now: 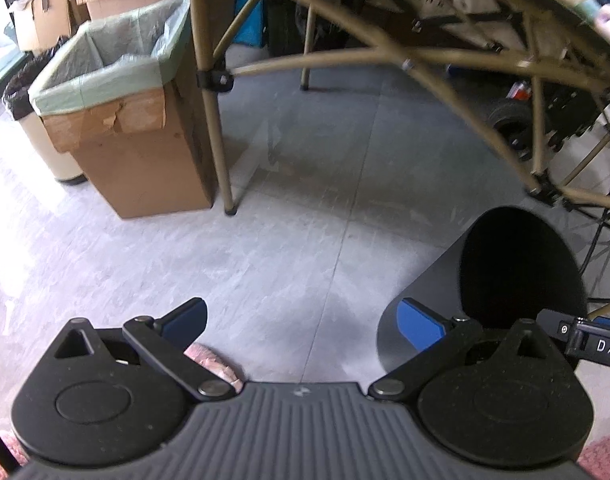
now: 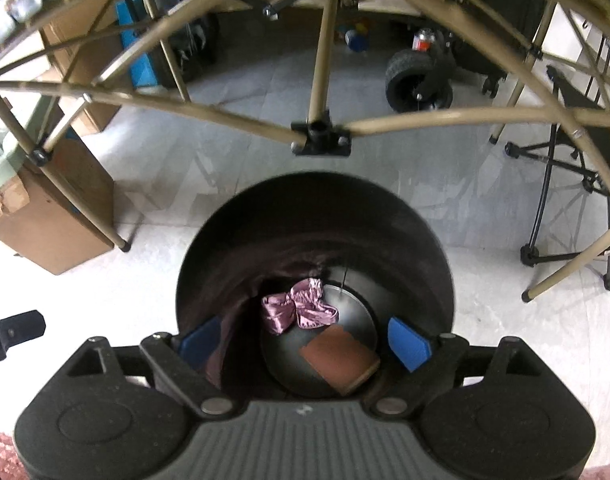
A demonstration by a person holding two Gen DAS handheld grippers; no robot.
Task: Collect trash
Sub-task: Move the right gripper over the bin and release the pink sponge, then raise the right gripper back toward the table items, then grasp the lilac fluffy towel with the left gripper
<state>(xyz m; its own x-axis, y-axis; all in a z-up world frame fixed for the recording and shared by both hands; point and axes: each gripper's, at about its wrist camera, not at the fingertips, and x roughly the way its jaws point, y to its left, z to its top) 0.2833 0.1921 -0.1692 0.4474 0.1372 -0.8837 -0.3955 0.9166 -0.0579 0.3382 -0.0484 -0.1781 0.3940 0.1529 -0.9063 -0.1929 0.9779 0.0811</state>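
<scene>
Matt dark bin (image 2: pixel 313 216), glossy crumpled purple wrapper (image 2: pixel 301 310), corrugated cardboard box (image 1: pixel 145 160).

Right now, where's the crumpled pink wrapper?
Right wrist view: the pink wrapper lies at the bottom of the black bin, just beyond the brown packet, below the open right tool.

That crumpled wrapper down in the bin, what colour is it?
Shiny pinkish-purple wrapper; right wrist view.

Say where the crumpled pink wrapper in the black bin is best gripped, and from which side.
Probably from straight above, through the black bin's open mouth. Close on the raised, bunched middle of the crumpled pink wrapper, where the folds stand up. The walls block any sideways approach, and the brown piece lies close beside it.
</scene>
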